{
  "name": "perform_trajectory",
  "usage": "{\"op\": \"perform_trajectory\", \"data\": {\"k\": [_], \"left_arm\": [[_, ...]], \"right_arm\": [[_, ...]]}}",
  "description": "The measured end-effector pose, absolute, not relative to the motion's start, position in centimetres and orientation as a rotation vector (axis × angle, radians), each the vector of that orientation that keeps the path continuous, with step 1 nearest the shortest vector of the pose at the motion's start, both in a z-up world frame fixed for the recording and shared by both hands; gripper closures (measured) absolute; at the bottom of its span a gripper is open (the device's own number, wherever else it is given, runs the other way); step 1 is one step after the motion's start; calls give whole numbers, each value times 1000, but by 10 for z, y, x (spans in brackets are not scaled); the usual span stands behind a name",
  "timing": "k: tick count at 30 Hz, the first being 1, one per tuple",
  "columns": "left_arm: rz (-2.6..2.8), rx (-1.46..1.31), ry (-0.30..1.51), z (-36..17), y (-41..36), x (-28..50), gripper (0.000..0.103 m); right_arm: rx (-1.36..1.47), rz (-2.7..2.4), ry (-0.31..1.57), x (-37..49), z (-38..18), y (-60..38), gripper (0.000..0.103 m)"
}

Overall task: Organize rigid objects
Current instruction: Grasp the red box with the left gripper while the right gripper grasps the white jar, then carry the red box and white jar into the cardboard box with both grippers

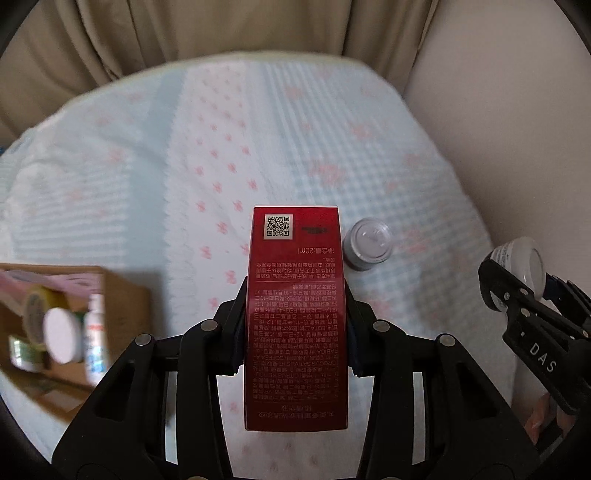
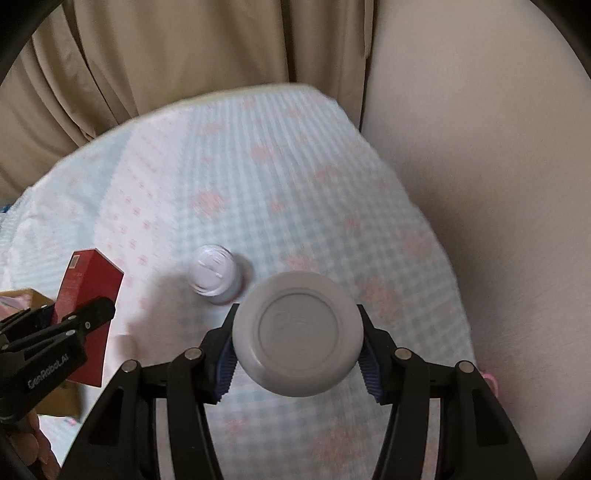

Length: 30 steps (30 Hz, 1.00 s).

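My left gripper [image 1: 295, 291] is shut on a tall red carton [image 1: 297, 317] with white print and a QR code, held above the cloth. The carton also shows at the left of the right wrist view [image 2: 86, 295]. My right gripper [image 2: 297, 325] is shut on a white round-lidded jar [image 2: 297, 332]; it shows at the right edge of the left wrist view [image 1: 524, 273]. A small clear-capped bottle [image 1: 367, 245] stands on the cloth just right of the carton, and ahead-left of the jar in the right wrist view [image 2: 214, 275].
A cardboard box [image 1: 122, 295] at the left holds a tape roll, a white-lidded jar and a small bottle. The surface is a pale blue and pink patterned cloth [image 1: 221, 147]. Beige curtains [image 1: 184, 29] hang behind; a plain wall [image 2: 480, 184] is to the right.
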<state>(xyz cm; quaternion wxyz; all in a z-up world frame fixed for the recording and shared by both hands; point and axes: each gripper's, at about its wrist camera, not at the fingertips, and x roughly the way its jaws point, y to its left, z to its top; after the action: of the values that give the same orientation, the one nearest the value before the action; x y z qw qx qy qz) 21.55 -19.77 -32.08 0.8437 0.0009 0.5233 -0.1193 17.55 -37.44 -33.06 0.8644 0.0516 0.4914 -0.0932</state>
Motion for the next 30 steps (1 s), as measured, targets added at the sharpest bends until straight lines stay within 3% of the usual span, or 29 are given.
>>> {"op": "perform_trajectory", "data": {"k": [7,16,30], "left_arm": [[-224,-69,1024,-245,-153,180,66],[-93,-86,978,-189,-58,147,66],[-69,-143,1014,-190,78,148,66]], "right_arm": [[78,-102,954,157,-247,-331,51],[72,106,936,150,-195,-261,51],[58,200,979,149,-176,-133,51]]}}
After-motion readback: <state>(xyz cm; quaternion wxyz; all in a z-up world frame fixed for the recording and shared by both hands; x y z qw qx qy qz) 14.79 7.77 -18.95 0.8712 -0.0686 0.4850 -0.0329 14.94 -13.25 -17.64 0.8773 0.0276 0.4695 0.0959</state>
